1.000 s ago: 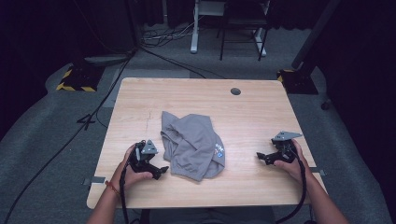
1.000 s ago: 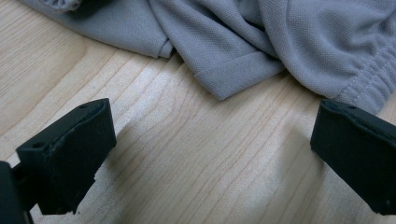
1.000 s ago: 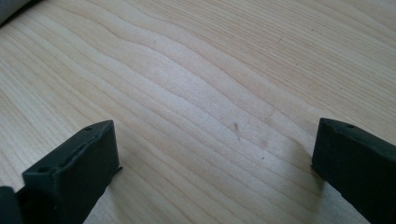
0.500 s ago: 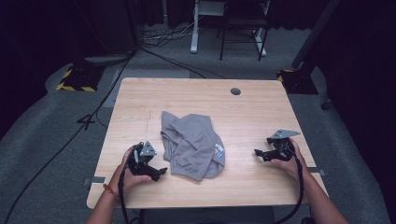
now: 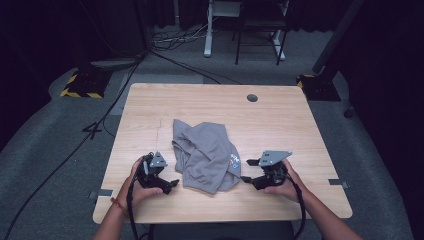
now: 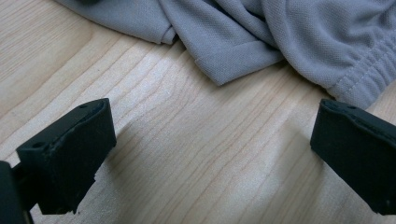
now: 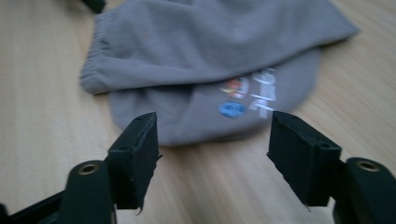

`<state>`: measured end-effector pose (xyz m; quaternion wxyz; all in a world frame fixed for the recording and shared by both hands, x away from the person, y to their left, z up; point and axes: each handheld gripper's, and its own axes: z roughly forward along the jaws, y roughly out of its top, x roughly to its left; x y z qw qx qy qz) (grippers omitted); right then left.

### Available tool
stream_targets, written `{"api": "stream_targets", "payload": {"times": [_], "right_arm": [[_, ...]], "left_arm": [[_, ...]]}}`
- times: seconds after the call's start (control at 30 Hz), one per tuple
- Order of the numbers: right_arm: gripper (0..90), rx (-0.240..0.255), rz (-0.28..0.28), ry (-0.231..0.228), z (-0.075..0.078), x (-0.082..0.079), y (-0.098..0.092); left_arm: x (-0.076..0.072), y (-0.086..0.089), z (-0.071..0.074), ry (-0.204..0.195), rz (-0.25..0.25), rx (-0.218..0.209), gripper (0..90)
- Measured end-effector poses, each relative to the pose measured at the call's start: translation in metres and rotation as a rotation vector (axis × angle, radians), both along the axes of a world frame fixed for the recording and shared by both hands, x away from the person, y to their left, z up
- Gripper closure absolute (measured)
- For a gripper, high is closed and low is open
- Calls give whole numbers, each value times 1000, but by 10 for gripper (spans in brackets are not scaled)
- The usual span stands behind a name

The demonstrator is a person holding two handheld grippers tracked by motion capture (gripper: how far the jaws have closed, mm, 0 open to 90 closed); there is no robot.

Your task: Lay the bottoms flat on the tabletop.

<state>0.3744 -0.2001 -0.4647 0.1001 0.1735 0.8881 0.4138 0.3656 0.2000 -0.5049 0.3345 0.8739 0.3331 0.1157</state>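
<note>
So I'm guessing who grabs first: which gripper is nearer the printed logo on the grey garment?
Right. The right gripper sits open just beside the logo at the grey garment's right edge; the left gripper is across the cloth, by its left edge.

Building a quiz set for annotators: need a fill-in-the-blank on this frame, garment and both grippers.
1. The grey garment lies crumpled on the ____ table.
2. The left gripper has its jaws ____, with bare wood between them.
3. The printed logo lies nearest the ____ gripper.

Missing: wooden; open; right
</note>
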Motion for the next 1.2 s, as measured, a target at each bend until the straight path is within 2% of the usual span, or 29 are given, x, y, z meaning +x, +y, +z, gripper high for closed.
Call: {"api": "stream_targets", "payload": {"times": [0.07, 0.1, 0.13, 0.17, 0.2, 0.27, 0.3, 0.37, 0.43, 0.6, 0.77, 0.8, 0.93, 1.03, 1.07, 1.1, 1.2], "right_arm": [[339, -3, 46, 11, 0, -6, 16], [339, -3, 46, 11, 0, -6, 16], [339, 0, 60, 7, 1, -8, 21], [338, -21, 91, -18, 3, -12, 33], [338, -21, 91, -18, 3, -12, 33], [395, -47, 139, -33, 2, -15, 45], [407, -61, 177, -20, 1, -16, 51], [420, -69, 207, -25, -2, -18, 62], [418, -76, 232, -14, -8, -21, 76], [408, -93, 269, -10, -17, -25, 90], [404, -102, 278, -14, -30, -25, 98], [407, -85, 275, -3, -32, -23, 97], [429, -83, 270, -14, -32, -22, 97], [473, -75, 278, -7, -33, -22, 97], [545, -72, 279, -2, -32, -20, 97], [545, -72, 279, -2, -32, -20, 97], [637, -73, 266, 4, -32, -18, 96]], "left_arm": [[0, 0, 0, 0, 4, 0, 6], [0, 0, 0, 0, 6, 0, 6], [-1, 0, 0, 0, 8, 0, 6], [-1, 0, 0, 0, 8, 0, 6], [-1, 0, 0, 0, 8, 0, 6], [-1, 0, 0, 0, 8, -1, 6], [-1, 0, 0, 0, 8, 0, 6], [-1, 0, 0, 0, 8, -1, 6], [-1, 0, 0, 0, 8, 0, 6], [-1, 0, 0, 0, 11, 1, 6], [-1, 0, 0, -5, 16, 6, 6], [-1, 0, 0, -5, 16, 6, 6], [-1, 0, 0, -4, 15, 5, 6], [-1, 0, 0, -5, 16, 6, 6], [-1, 0, 0, -5, 16, 6, 6], [-1, 0, 0, -5, 16, 7, 6], [-1, 0, 0, -5, 16, 7, 6]]}}
